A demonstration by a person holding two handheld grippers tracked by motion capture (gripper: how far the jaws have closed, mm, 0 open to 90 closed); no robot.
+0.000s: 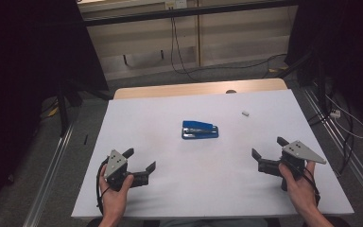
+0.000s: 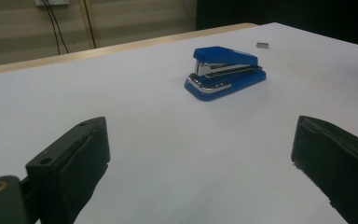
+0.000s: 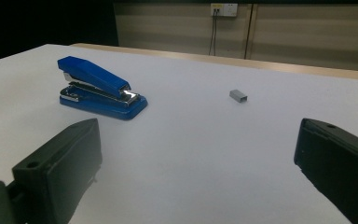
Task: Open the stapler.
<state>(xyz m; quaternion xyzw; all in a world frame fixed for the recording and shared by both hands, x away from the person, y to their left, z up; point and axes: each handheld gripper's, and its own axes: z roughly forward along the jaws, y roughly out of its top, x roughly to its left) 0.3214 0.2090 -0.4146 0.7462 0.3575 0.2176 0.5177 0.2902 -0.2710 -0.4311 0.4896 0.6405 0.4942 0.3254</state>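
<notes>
At worktop (image 1: 137, 118) centre sits the stapler (image 1: 199, 129), staple strip (image 1: 246, 113) at 2 o'clock. Your left gripper (image 1: 140, 160) & right gripper (image 1: 267, 147) hang wide, empty; nothing begun, prob. reach first.

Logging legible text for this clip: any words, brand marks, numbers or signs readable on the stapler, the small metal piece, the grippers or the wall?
None can be read.
Blue stapler: no lettering visible on its top or base in either gripper view.
Small block of staples: plain metal, no marking.
Left gripper and right gripper: no labels visible.
Wall socket plate: too small and blurred to tell.
</notes>
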